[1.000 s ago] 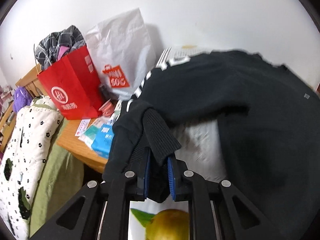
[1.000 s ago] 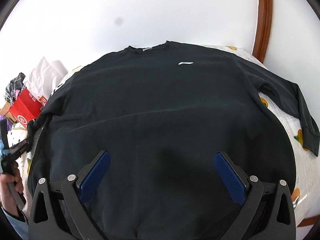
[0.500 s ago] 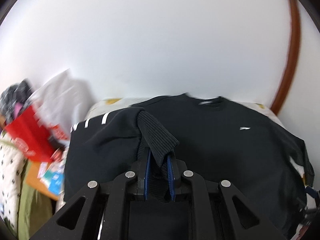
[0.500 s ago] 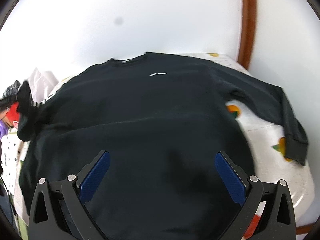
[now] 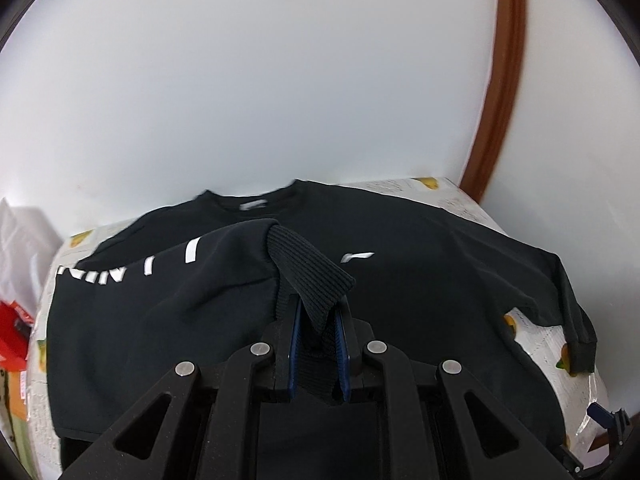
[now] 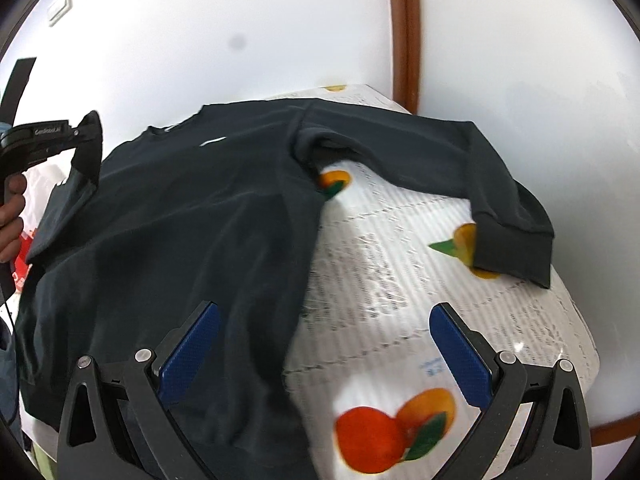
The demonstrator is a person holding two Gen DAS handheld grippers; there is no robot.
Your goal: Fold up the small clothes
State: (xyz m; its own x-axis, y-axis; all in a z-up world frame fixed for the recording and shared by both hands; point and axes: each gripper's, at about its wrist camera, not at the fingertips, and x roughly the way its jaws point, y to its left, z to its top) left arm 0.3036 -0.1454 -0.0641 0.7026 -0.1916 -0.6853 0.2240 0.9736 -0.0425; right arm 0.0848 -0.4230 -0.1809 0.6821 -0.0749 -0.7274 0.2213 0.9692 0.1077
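Observation:
A black sweatshirt [image 6: 180, 216] lies spread front-up on a white table cover with orange prints [image 6: 400, 280]. My left gripper [image 5: 318, 324] is shut on the ribbed cuff [image 5: 308, 276] of the sweatshirt's left sleeve and holds it lifted over the chest; the sleeve [image 5: 168, 276] with white lettering drapes across the body. The left gripper also shows in the right wrist view [image 6: 86, 140], at the left edge. My right gripper [image 6: 320, 352] is open and empty above the sweatshirt's right hem edge. The right sleeve [image 6: 460, 168] lies outstretched, its cuff [image 6: 512, 248] near the cover's right edge.
A white wall is behind the table, with a brown wooden frame [image 6: 402, 28] at the right. A red paper bag [image 5: 14, 336] and a white plastic bag [image 5: 20, 256] stand off the left end of the table. A hand [image 6: 12, 216] holds the left gripper.
My left gripper has carried the sleeve cuff from the table's left side up and over the sweatshirt's body. My right gripper has shifted right, toward the bare cover and the right sleeve.

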